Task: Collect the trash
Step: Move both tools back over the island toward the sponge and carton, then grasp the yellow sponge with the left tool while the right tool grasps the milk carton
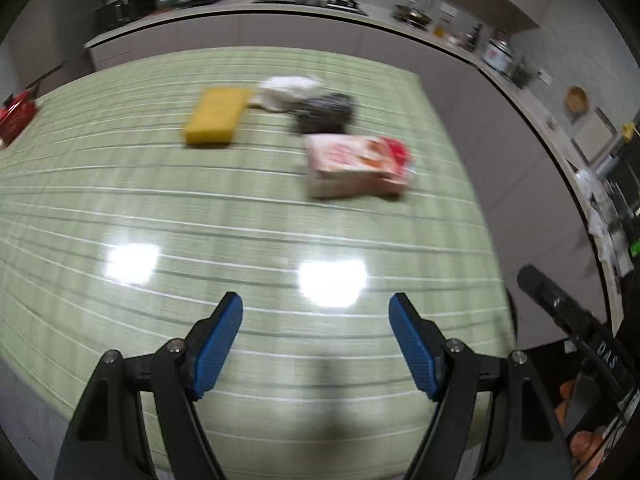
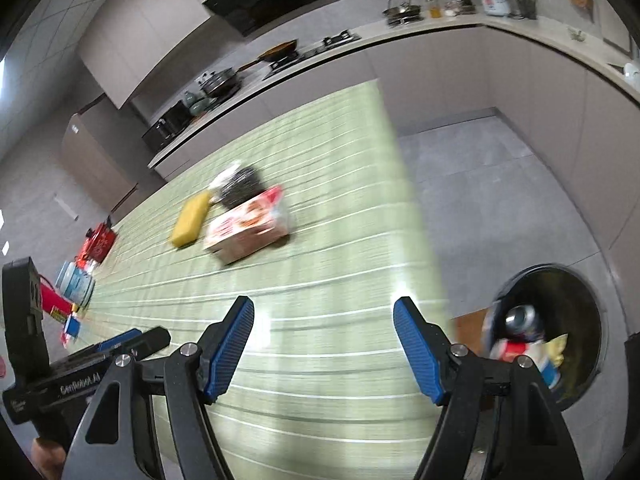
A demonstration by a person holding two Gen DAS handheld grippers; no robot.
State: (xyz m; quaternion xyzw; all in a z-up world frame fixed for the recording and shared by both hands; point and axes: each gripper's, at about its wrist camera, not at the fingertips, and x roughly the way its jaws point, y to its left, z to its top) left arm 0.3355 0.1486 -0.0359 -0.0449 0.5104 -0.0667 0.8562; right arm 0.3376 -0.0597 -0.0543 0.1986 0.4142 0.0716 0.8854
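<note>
Both ribbed blue tongs, left [image 1: 316, 312] and right [image 2: 324, 316], gape empty over striped green table [image 1: 120, 208].

Both fisheye views look forward and down over a green striped table [image 1: 120, 208], from near its front edge, facing the kitchen counter [image 1: 280, 16]. The right wrist view sits tilted. Both share the yellow sponge [image 1: 216, 116], the pink box [image 2: 248, 224] and the counter.
</note>
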